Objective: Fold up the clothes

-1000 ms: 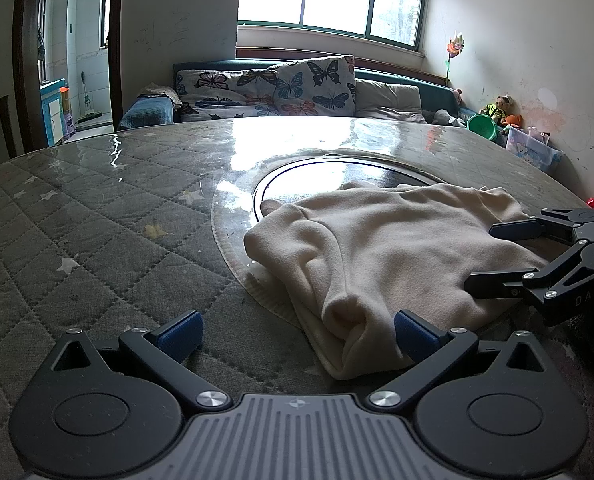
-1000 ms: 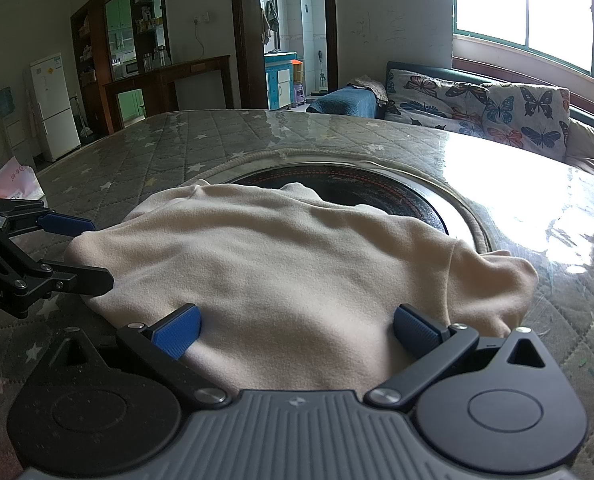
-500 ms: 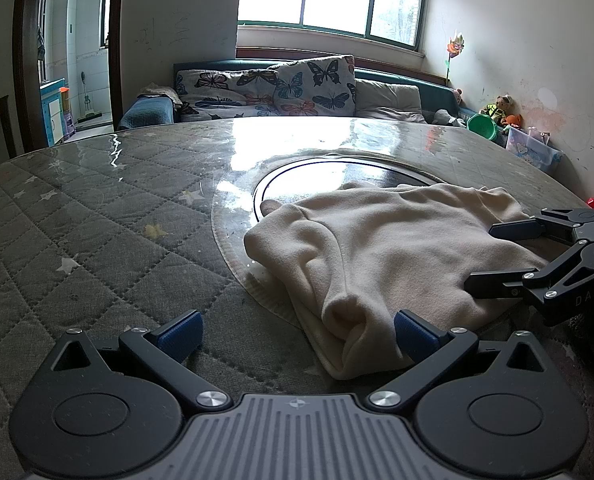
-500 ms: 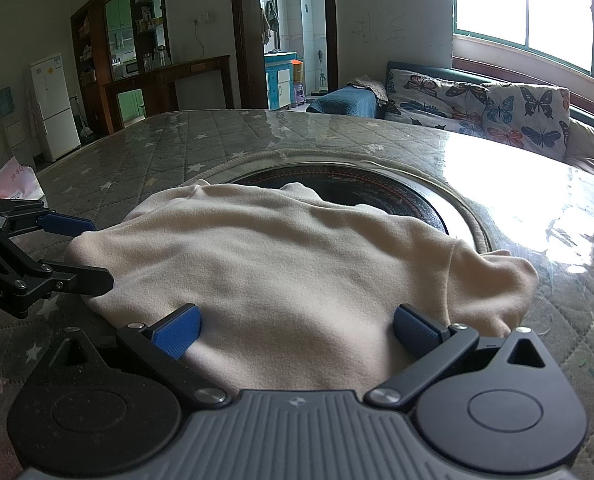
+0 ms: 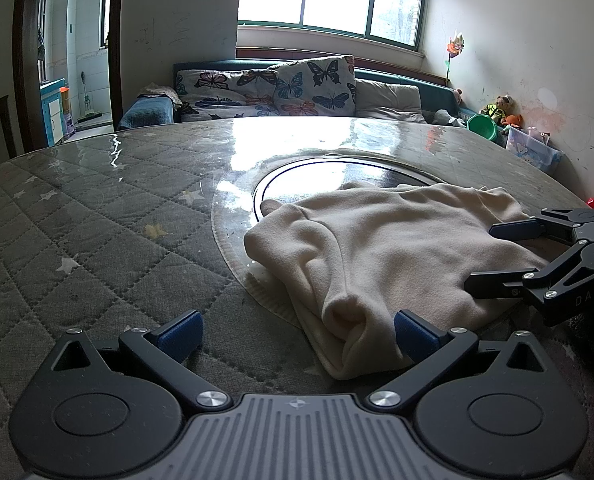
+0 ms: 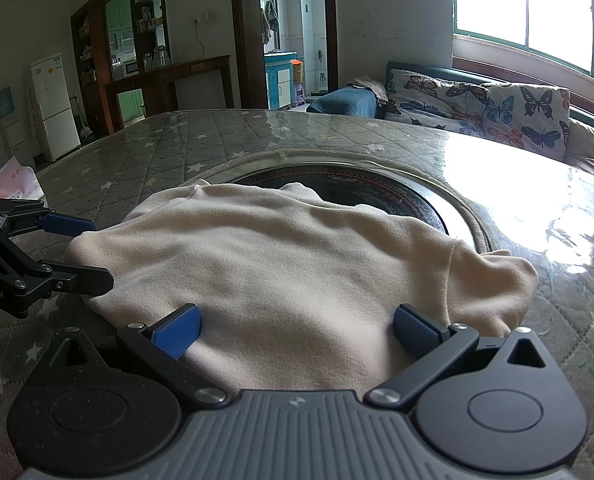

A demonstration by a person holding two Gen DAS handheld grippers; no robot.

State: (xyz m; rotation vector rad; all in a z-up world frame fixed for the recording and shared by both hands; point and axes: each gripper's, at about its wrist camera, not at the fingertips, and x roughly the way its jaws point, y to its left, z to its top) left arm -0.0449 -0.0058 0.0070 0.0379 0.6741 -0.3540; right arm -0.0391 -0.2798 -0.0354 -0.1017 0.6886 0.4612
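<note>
Already partly folded — cream garment [image 5: 381, 252] bundled on the desk [image 5: 97, 232].
Both jaws wide (nothing held): left hand-held gripper [image 5: 297, 330], right hand-held gripper [image 6: 297, 330]; tidying folds remain.

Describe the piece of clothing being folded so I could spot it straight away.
Find the big round table covered in grey quilted star-print padding, with a dark glass turntable at its centre. Lying half across that turntable's near edge is a cream fleece garment, loosely folded. It is the only pale, soft thing on the table, between the two open black claws.

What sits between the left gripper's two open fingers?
Bare quilted table cover and the near corner of the cream garment, seen in the left wrist view.
</note>
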